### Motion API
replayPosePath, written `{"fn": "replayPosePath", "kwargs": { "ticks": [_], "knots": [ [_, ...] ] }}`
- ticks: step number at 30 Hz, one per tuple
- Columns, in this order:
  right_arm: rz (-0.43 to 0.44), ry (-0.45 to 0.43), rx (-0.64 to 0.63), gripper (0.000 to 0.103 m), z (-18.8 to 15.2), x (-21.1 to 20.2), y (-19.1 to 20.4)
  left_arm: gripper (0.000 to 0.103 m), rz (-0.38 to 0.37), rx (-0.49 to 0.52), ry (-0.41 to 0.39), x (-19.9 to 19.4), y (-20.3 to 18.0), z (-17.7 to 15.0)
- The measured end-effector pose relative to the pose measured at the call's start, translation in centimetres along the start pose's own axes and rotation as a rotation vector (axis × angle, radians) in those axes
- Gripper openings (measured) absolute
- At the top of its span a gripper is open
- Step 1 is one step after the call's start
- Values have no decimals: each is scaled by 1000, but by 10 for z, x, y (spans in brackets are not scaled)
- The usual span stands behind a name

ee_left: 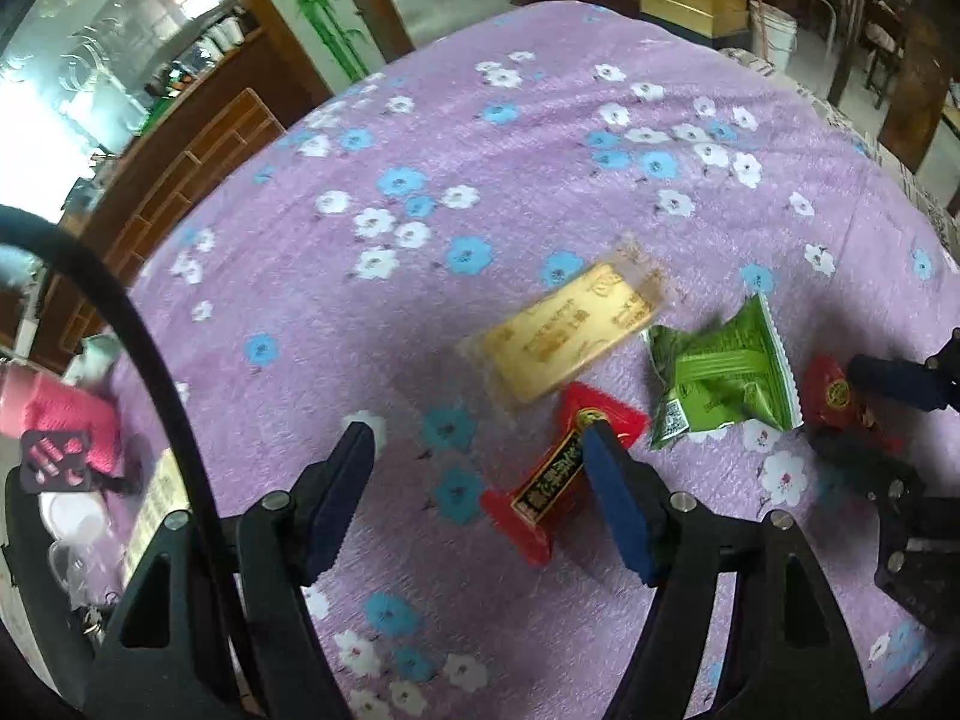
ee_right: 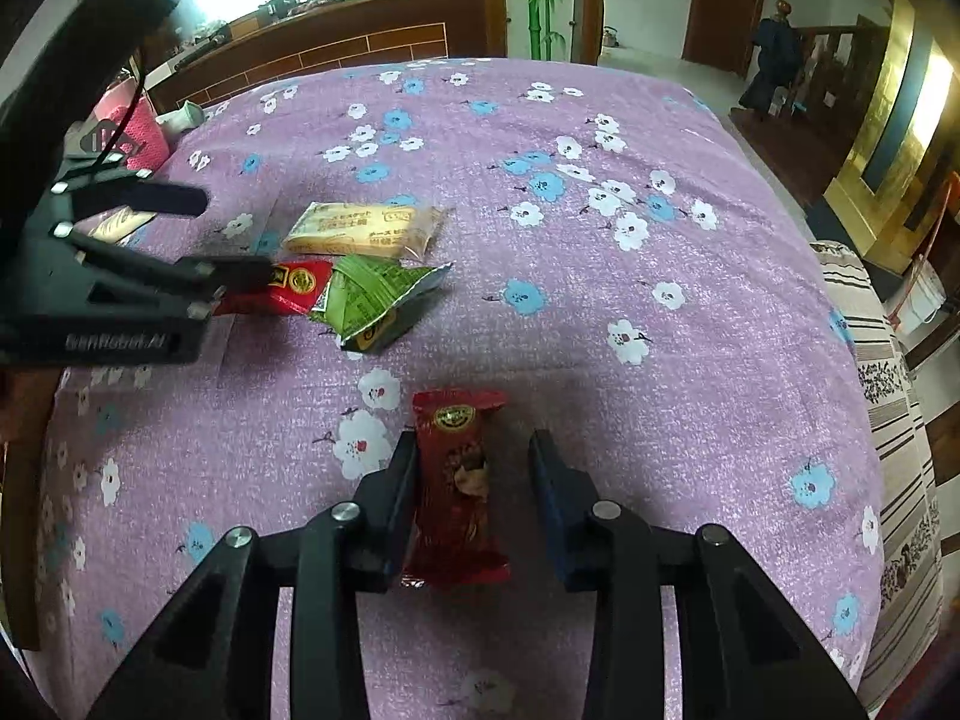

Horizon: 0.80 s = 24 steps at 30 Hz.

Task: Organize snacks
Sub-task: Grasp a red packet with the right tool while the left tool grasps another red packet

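Observation:
Four snack packets lie on the purple flowered cloth (ee_left: 510,192). A yellow biscuit packet (ee_left: 564,336) (ee_right: 366,229) lies farthest. A green packet (ee_left: 720,384) (ee_right: 372,300) lies beside it. A red packet with a black label (ee_left: 558,480) (ee_right: 282,288) lies under my left gripper's right finger. My left gripper (ee_left: 480,450) (ee_right: 234,234) is open, its jaws wide apart. A dark red packet (ee_right: 459,480) (ee_left: 840,396) lies between the fingers of my right gripper (ee_right: 474,450), which is open around it, the left finger against its edge.
A pink knitted thing (ee_left: 66,420) (ee_right: 141,132) and white cups (ee_left: 72,516) sit at the table's left edge. A wooden counter (ee_right: 336,36) stands behind the table. A striped cloth (ee_right: 894,396) hangs at the right edge. A gold pillar (ee_right: 900,138) stands at the far right.

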State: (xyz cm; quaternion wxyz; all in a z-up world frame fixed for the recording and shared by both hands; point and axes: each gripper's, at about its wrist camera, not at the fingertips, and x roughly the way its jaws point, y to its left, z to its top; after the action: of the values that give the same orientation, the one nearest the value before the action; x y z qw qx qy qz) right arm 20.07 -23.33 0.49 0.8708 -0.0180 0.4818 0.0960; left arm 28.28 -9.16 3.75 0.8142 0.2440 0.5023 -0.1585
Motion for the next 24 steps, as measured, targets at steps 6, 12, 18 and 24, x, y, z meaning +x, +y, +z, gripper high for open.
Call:
{"fn": "replayPosePath", "kwargs": {
  "ticks": [6, 12, 18, 24],
  "knots": [
    [30, 7, 16, 37, 4, 3, 0, 71, 33, 34, 7, -5, 4, -3],
    [55, 18, 9, 52, 4, 4, 3, 72, 81, 47, -28, -15, 20, -5],
    [59, 25, -11, 58, 4, 4, 7, 72, 125, 13, 2, 4, 32, -9],
    [60, 30, -49, 60, 4, 4, 8, 72, 125, 64, 12, 2, 34, -7]
  ]
}}
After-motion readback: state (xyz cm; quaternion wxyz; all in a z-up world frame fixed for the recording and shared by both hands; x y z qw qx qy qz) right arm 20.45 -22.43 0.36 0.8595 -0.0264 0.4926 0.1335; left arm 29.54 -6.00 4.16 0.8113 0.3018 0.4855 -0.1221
